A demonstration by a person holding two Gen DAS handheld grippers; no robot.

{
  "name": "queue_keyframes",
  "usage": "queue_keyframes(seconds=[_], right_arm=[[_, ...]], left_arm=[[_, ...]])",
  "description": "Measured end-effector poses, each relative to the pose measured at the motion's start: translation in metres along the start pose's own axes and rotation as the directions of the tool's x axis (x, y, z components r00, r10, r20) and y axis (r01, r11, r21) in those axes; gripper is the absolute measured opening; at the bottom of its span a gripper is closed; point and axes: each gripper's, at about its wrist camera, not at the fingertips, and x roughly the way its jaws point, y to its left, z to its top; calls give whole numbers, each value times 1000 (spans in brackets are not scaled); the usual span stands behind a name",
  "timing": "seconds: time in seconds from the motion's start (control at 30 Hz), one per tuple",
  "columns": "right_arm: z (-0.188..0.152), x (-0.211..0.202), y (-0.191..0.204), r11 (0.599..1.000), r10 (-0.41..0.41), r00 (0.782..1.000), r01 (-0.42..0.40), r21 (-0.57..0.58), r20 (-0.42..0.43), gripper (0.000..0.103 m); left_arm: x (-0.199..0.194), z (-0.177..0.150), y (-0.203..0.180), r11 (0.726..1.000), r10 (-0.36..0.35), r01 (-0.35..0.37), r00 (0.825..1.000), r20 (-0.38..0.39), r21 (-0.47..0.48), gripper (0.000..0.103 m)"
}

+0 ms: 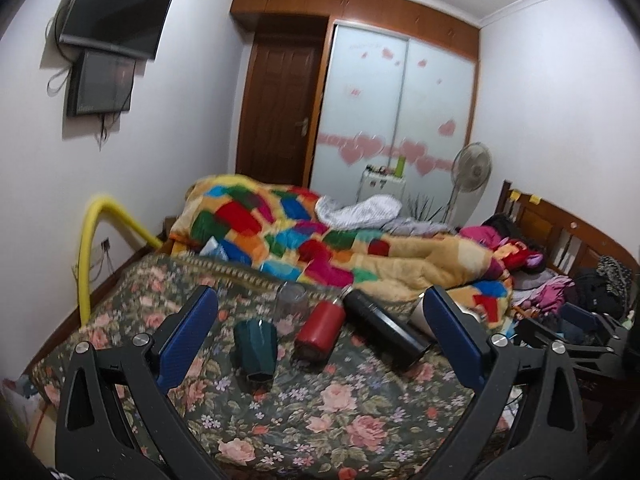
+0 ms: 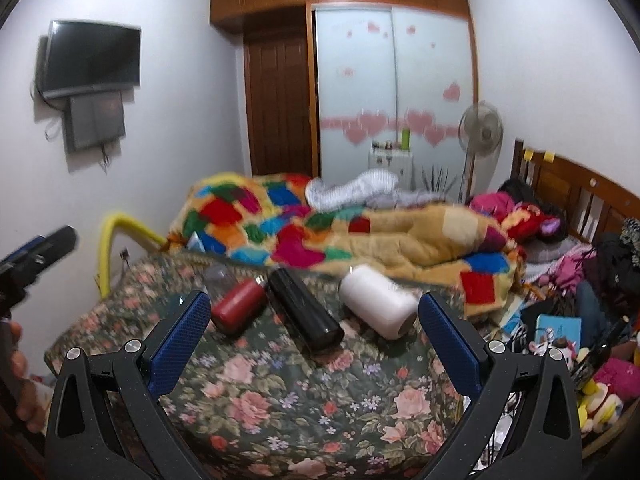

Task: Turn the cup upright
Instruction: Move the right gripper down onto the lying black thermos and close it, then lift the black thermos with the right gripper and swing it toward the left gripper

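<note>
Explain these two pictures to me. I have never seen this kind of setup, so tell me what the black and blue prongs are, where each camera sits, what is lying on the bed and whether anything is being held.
No robot here: a person holds a two-finger gripper in each hand, each with a fisheye camera looking forward along its fingers. One picture comes from the left gripper, the other from the right gripper. The black arms with blue pads are those fingers, spread wide and holding nothing.

On the floral bedspread sit a dark green cup, upside down or tilted, a clear glass, and, lying on their sides, a red bottle, a black flask and a white cup. A patchwork quilt is bunched behind them.
</note>
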Motion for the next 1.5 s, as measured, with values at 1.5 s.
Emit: queue_keyframes(seconds=[1.5], right_arm=[[-45,299,15,957,73,719,-245,-153,-692,65]], left_arm=[[112,-66,26,999,46,-49,952,-301,-3,103]])
